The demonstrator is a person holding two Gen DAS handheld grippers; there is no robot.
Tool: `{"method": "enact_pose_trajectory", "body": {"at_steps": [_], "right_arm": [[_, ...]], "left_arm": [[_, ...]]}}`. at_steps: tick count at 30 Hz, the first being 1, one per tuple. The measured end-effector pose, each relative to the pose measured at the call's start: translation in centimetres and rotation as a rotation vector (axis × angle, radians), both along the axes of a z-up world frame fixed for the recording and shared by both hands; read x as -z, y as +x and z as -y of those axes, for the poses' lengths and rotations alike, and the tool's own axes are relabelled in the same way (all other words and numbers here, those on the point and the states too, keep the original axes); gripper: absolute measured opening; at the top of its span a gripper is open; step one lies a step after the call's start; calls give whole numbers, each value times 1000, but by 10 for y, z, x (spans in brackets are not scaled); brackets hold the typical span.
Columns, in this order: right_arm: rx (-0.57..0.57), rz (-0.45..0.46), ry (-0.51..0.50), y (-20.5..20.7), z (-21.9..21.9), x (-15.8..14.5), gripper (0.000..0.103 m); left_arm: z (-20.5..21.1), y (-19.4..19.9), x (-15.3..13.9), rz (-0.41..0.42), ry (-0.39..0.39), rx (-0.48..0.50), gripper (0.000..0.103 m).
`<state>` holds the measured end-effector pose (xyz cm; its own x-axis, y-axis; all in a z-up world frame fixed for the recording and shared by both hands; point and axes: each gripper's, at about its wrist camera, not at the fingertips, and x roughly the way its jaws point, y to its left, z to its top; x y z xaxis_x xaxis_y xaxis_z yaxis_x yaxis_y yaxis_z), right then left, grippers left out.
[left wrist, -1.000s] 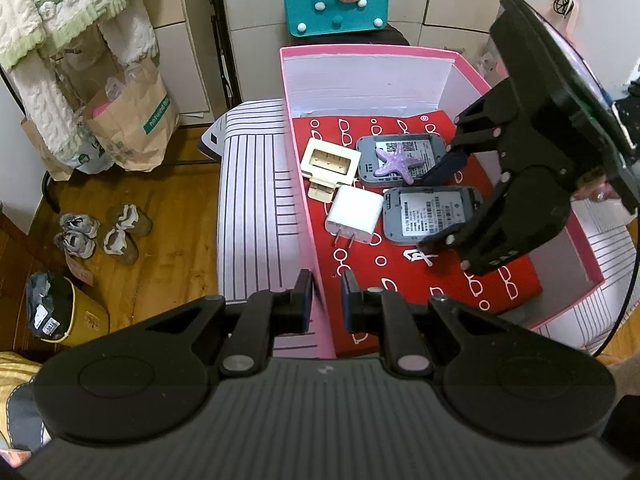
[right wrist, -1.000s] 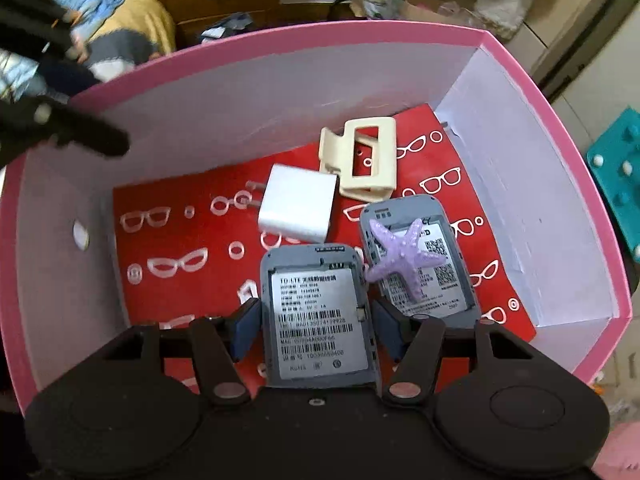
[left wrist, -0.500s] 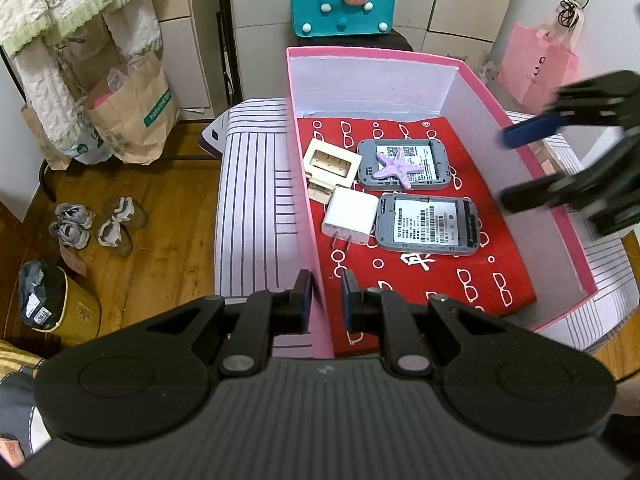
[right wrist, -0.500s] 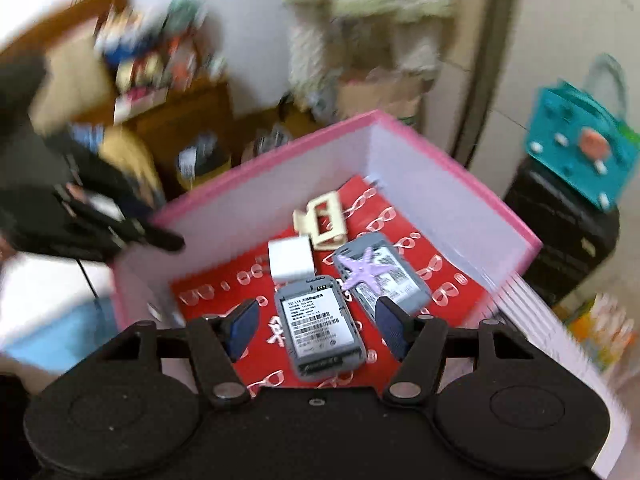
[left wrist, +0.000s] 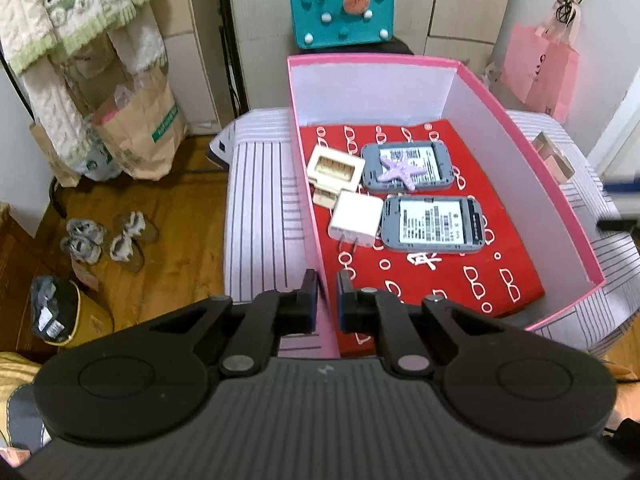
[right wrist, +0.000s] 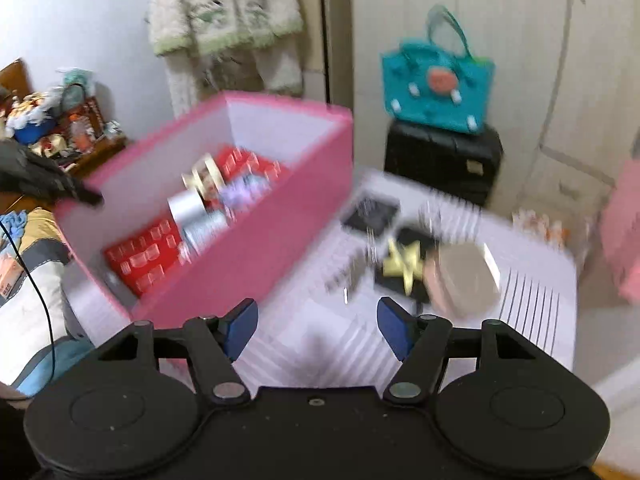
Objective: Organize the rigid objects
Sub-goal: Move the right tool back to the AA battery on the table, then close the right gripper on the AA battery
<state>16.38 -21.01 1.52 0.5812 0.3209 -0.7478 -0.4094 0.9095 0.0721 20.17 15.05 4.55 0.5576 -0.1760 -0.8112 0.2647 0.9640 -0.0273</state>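
A pink box (left wrist: 516, 128) with a red lining stands on a striped surface. Inside lie two grey router-like devices (left wrist: 434, 228), a purple starfish (left wrist: 400, 170) on the far one, a white charger (left wrist: 356, 224) and a cream holder (left wrist: 336, 168). My left gripper (left wrist: 326, 298) is shut on the box's near left wall. My right gripper (right wrist: 316, 330) is open and empty, outside the box (right wrist: 248, 240), over the striped surface. Ahead of it, blurred, lie a yellow star (right wrist: 404, 264), black pieces (right wrist: 370, 212) and a beige round thing (right wrist: 464, 280).
A teal bag (left wrist: 342, 8) sits on a black case (right wrist: 440, 160) behind the box. A pink paper bag (left wrist: 538, 68) hangs at the right. Paper bags (left wrist: 140, 128) and slippers (left wrist: 104, 236) lie on the wooden floor at the left.
My right gripper let go of the near grey device, left it in the box, and swung out to the right over the striped surface. My left gripper stayed on the box wall.
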Motion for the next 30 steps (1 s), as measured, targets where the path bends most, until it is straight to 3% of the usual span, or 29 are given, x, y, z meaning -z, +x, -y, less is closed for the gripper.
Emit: {"method": "enact_pose_trajectory", "body": {"at_steps": [4, 8, 13, 19, 21, 22, 30], "right_arm": [[71, -97, 122, -2, 18, 39, 66], [147, -62, 121, -7, 27, 59, 66], [155, -65, 117, -14, 26, 76, 64], [153, -21, 63, -17, 24, 81, 64], [143, -7, 29, -19, 22, 79, 50], [135, 3, 5, -20, 20, 79, 48], [166, -3, 49, -25, 29, 72, 48]], "left_arm": [[-5, 1, -5, -2, -21, -3, 7], [-2, 0, -5, 14, 18, 3, 6], [3, -2, -4, 19, 39, -1, 5], [5, -3, -2, 19, 40, -5, 5], [7, -4, -2, 21, 45, -4, 5], [8, -4, -2, 22, 47, -2, 5], [6, -4, -2, 22, 48, 16, 6]]}}
